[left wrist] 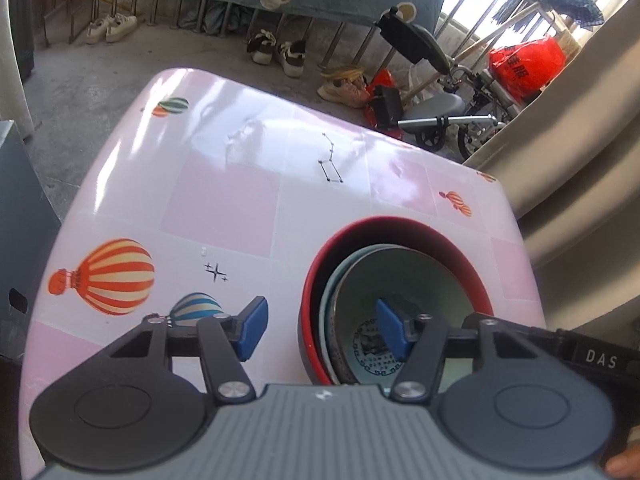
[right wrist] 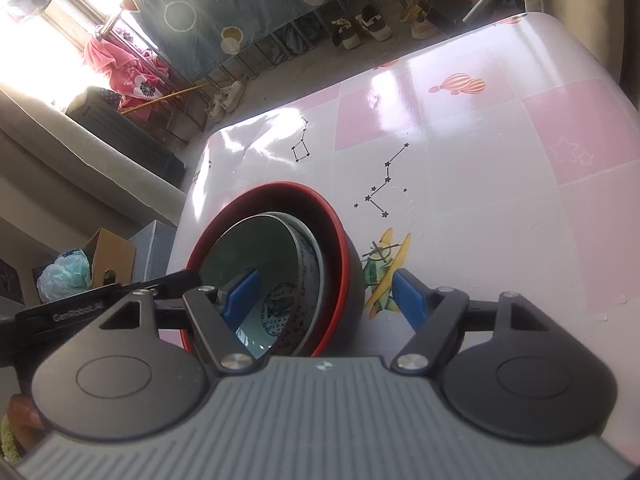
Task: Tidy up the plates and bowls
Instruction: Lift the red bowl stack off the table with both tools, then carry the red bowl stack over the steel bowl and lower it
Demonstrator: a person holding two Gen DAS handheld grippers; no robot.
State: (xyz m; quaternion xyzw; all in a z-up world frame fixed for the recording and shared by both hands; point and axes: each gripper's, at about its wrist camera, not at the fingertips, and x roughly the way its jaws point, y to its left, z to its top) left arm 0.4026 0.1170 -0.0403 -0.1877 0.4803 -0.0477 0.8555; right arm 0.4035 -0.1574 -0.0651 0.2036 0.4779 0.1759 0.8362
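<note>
A red-rimmed dark bowl (left wrist: 400,224) stands on the pink checked table (left wrist: 224,200) near its right edge. Pale green patterned bowls (left wrist: 400,280) are nested inside it. My left gripper (left wrist: 322,330) is open and straddles the stack's left wall: one blue pad (left wrist: 252,328) is outside, the other inside, and neither presses on it. In the right wrist view the red bowl (right wrist: 320,200) holds the green bowls (right wrist: 256,248). My right gripper (right wrist: 324,296) is open across the right wall, one pad (right wrist: 240,292) inside and one outside over the table (right wrist: 480,160).
Beyond the table's far edge the floor holds several shoes (left wrist: 276,52), a wheeled chair (left wrist: 436,112) and an orange bag (left wrist: 524,64). A beige ledge (left wrist: 580,160) runs close along the table's right side. A cardboard box (right wrist: 108,252) sits left of the table.
</note>
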